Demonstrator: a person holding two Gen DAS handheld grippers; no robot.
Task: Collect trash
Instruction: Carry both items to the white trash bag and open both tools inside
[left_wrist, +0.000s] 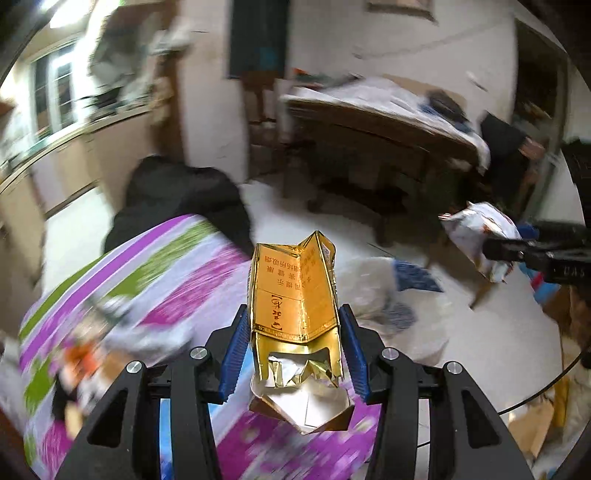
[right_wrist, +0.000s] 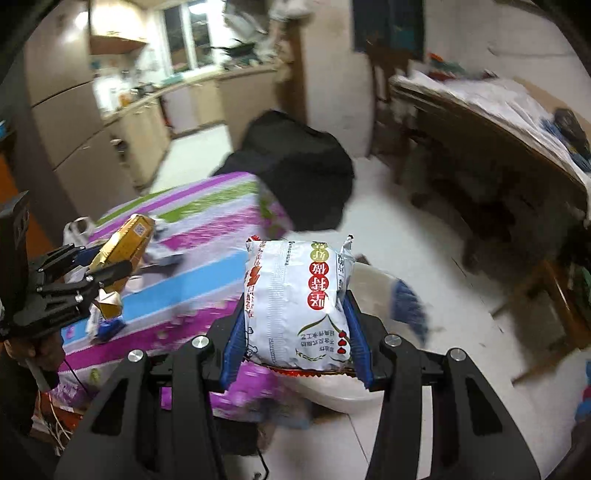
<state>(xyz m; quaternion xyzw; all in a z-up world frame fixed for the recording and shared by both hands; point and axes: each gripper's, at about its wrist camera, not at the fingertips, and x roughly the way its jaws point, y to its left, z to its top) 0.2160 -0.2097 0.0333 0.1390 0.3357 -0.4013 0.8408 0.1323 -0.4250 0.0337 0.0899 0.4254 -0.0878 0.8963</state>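
Note:
In the left wrist view my left gripper (left_wrist: 293, 328) is shut on a crumpled gold cigarette pack (left_wrist: 293, 295), its torn foil end hanging toward the camera. It hangs above the edge of a table with a striped purple, green and blue cloth (left_wrist: 147, 280). The right wrist view shows my right gripper (right_wrist: 297, 325) shut on a white snack packet (right_wrist: 295, 299) with red characters, held over the table's corner and the floor. The left gripper (right_wrist: 107, 275) with the gold pack (right_wrist: 123, 242) appears at the left of the right wrist view. The right gripper's fingers (left_wrist: 509, 249) and the packet (left_wrist: 480, 236) show at the right of the left wrist view.
A black garment (right_wrist: 299, 173) drapes the far end of the striped table. A white bag with blue cloth (left_wrist: 388, 291) lies on the pale floor (left_wrist: 480, 332). A wooden table (left_wrist: 388, 122) piled with papers stands at the back right. Kitchen cabinets (right_wrist: 122, 133) run along the left.

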